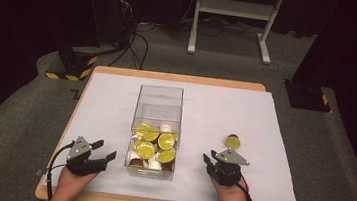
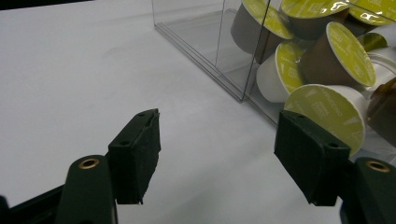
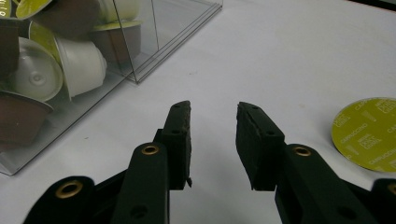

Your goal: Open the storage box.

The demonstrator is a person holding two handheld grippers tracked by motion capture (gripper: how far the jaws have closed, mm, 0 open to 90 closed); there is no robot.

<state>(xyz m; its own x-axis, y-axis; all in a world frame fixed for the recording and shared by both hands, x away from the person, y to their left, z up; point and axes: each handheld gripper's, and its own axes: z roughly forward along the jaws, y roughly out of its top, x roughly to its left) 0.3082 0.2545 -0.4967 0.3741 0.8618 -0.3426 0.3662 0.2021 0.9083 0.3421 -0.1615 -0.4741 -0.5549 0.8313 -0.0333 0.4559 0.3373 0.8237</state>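
Note:
A clear plastic box (image 1: pixel 160 94) stands mid-table, its near half filled with several coffee capsules (image 1: pixel 154 148) that have yellow-green foil lids and brown or white bodies. In the left gripper view the capsules (image 2: pixel 322 65) press against the box wall (image 2: pixel 205 37). One loose capsule (image 1: pixel 233 141) lies on the white mat right of the box; its lid (image 3: pixel 369 133) faces up. My left gripper (image 1: pixel 105 153) rests open left of the box, empty (image 2: pixel 217 154). My right gripper (image 1: pixel 209 157) is open near the loose capsule, nothing between its fingers (image 3: pixel 212 140).
The white mat (image 1: pixel 206 108) covers a wooden table (image 1: pixel 179 78). The far half of the box is bare. Beyond the table are a white frame stand (image 1: pixel 233 16), cables and a striped black base (image 1: pixel 72 66) on grey floor.

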